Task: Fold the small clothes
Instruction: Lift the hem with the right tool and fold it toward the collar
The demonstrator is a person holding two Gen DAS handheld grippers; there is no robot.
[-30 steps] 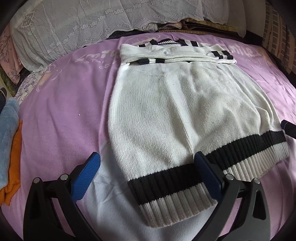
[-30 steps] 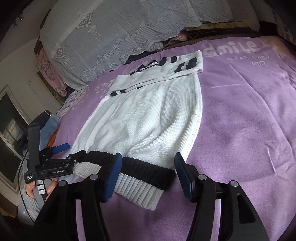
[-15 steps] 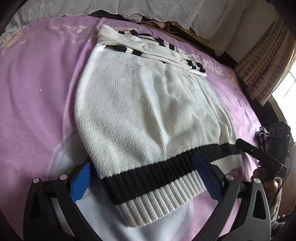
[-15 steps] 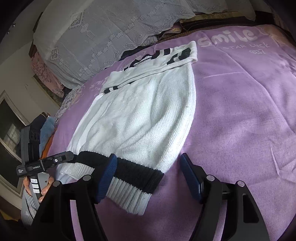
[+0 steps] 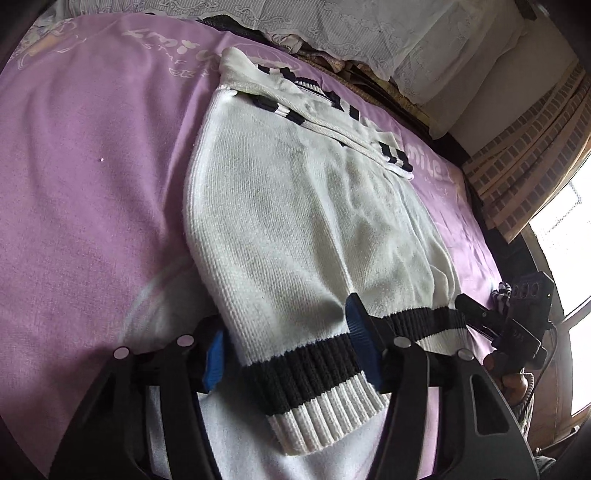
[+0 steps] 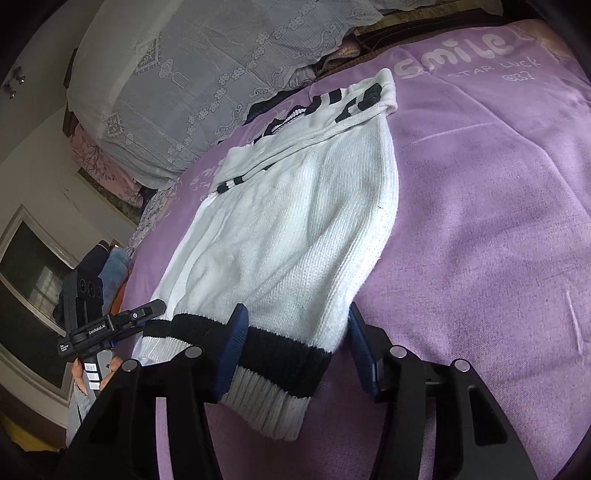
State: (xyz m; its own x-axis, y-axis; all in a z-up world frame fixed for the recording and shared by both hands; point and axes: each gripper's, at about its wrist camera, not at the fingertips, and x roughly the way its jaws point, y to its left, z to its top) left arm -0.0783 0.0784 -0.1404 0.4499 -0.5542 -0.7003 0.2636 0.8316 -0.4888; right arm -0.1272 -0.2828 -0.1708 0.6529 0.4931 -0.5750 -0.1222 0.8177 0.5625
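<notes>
A white knit sweater lies flat on the purple blanket. Its black-striped sleeves are folded across the top, and its black-and-white ribbed hem is nearest me. My left gripper straddles the hem's left corner. Its jaws are closing, with the cloth lying unbunched between the blue pads. My right gripper straddles the hem's right corner, its jaws closing too, with the hem between them. Each gripper also shows from the side in the other view: the right gripper and the left gripper.
Lace-covered bedding is piled along the bed's far side. Folded blue and orange clothes lie beyond the bed's left edge. A checked curtain and a bright window stand at the right. A hand grips the right handle.
Both grippers' jaws have narrowed around the hem corners. The left gripper swung and rolled toward the sweater's left corner. The right one sank slightly closer to the hem.
</notes>
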